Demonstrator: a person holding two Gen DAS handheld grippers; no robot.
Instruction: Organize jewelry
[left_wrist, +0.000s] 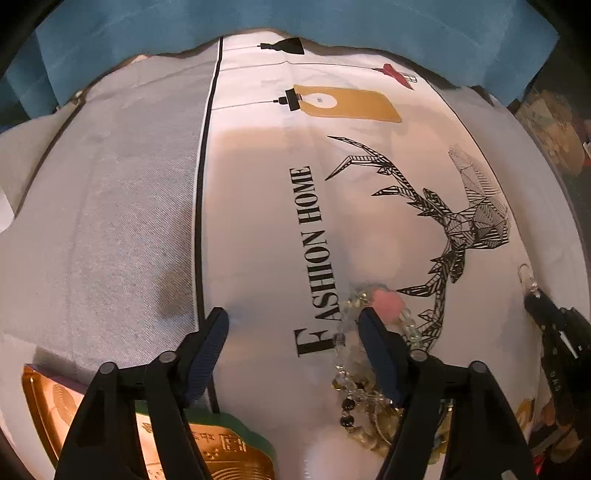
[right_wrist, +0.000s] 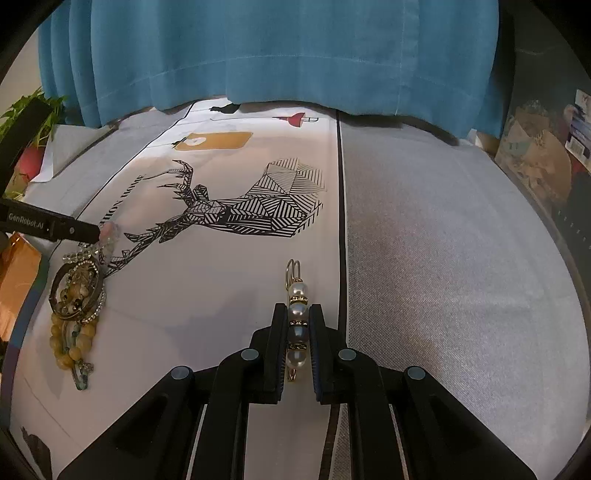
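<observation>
The pearl clip sits at lower centre of the right wrist view, a thin gold wire frame carrying 4 beads in a row, its looped end poking up past the fingertips. The right gripper is clenched on it, the 2 blue pads pressing the beads from either side. It looks light and stiff, but round, glossy beads are slippery under flat pads and the wire could bend, so a hold across the bead row, as here, seems safer than one on the bare loop.

Left of it, at the left edge of the same view, lies the jewelry pile: a dark bangle, amber bead strands and a clear beaded bracelet with a pink charm, all tangled and touching. These strands are limp and will drape and snag on each other; lifting 1 likely drags its neighbours, so the bracelet is best taken at a free outer arc.

The left gripper is released, nothing pinched; in the left wrist view 1 finger stands over the bracelet at lower right of centre and the other over bare cloth.

Everything rests on a white printed tablecloth with a deer drawing. A gold box shows at lower left, teal curtains across the top.
</observation>
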